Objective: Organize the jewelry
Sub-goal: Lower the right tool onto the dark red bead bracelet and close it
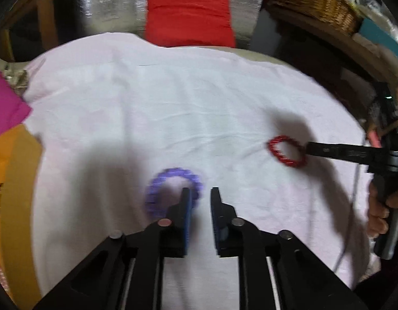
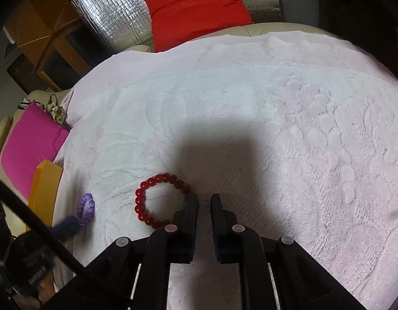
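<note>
A purple bead bracelet point(image 1: 170, 175) lies blurred on the pale pink towel point(image 1: 173, 98). My left gripper point(image 1: 200, 190) is over it: the left finger covers the ring's inside, and the ring's right side sits between the jaws with a small gap showing. In the right wrist view this bracelet point(image 2: 85, 208) lies at the tip of the left gripper point(image 2: 74, 223). A red bead bracelet point(image 2: 139, 201) runs under the left finger of my right gripper point(image 2: 204, 196), whose jaws stand narrow. From the left wrist view the right gripper point(image 1: 309, 147) pinches the red bracelet point(image 1: 272, 148) at its near edge.
A red cushion point(image 1: 188, 15) on silver foil matting point(image 1: 108, 0) lies beyond the towel's far edge. A magenta cushion point(image 2: 31, 144) and an orange box point(image 2: 44, 188) lie at the left. A wicker basket point(image 1: 323, 2) stands at the back right. A hand point(image 1: 378, 206) holds the right gripper's handle.
</note>
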The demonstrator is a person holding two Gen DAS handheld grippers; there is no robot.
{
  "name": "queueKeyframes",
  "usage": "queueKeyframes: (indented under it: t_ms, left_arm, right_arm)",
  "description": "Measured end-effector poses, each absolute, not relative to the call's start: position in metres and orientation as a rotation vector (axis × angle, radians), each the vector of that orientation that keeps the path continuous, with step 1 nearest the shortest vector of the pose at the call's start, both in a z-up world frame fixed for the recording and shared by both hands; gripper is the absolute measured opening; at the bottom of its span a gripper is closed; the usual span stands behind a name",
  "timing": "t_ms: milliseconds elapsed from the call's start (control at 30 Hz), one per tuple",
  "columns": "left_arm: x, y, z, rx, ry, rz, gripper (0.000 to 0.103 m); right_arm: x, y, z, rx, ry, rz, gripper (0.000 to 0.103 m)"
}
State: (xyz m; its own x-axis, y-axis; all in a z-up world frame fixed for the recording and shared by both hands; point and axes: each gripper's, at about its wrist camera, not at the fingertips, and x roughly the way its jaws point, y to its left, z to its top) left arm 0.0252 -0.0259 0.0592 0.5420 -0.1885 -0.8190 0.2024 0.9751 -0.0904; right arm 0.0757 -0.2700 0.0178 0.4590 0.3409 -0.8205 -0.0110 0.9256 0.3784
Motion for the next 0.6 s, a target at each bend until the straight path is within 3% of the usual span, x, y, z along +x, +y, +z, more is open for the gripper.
queueKeyframes:
  t_ms: [400,500,600]
  left_arm:
    - [0.039,-0.041,0.032,-0.013,1.047,-0.311,0.026]
    - [0.042,-0.047,0.031,-0.068,1.060,-0.367,0.017]
    - [0.030,-0.060,0.038,-0.063,1.059,-0.427,0.017]
  right_arm:
    - [0.077,-0.267,0.013,0.351,1.083,0.227,0.014]
    - [0.078,-0.270,0.012,0.361,1.086,0.231,0.015]
    - [0.078,-0.272,0.011,0.372,1.089,0.234,0.015]
